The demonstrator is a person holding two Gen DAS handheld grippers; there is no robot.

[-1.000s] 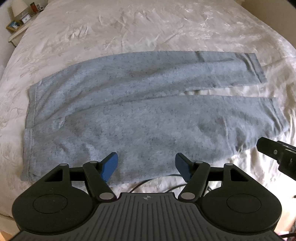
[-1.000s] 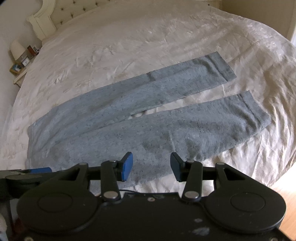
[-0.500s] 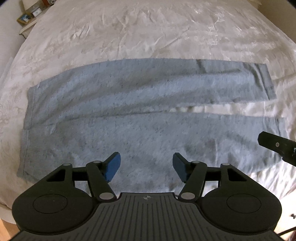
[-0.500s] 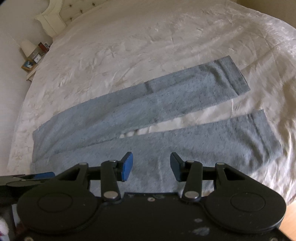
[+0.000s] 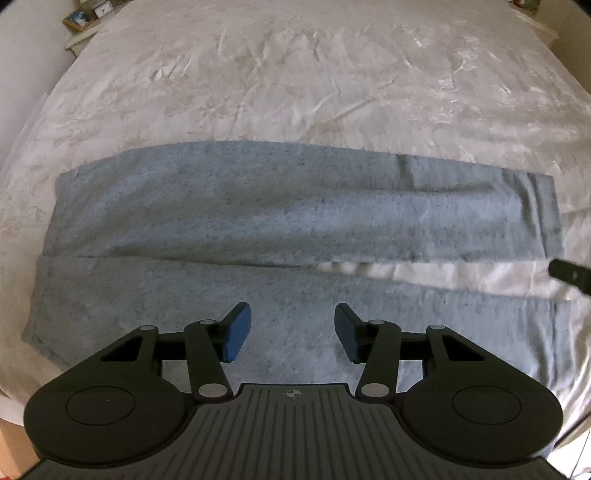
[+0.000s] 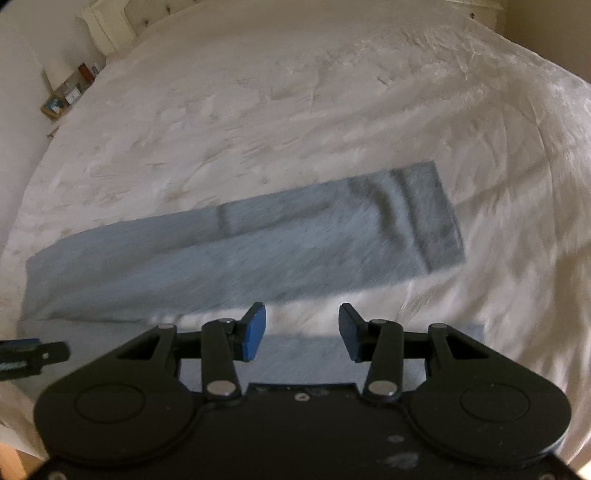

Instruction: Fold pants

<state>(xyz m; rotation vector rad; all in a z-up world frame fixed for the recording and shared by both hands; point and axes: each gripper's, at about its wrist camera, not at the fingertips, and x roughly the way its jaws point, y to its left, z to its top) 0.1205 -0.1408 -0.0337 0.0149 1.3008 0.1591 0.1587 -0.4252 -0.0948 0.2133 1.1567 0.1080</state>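
Observation:
Grey-blue pants lie flat on a white bed, waistband at the left, the two legs running right with a narrow gap between them. My left gripper is open and empty, hovering over the near leg close to the hip. My right gripper is open and empty, over the gap and the near leg toward the cuffs; the far leg and its cuff show beyond it, blurred. The right gripper's tip shows at the left wrist view's right edge.
The white wrinkled bedspread spreads beyond the pants. A nightstand with small items stands at the far left by the headboard. The bed's near edge lies just under both grippers.
Both grippers have moved forward and lower over the pants; the near leg now fills the area under the fingers. The right wrist view is motion-blurred. Both stay open.

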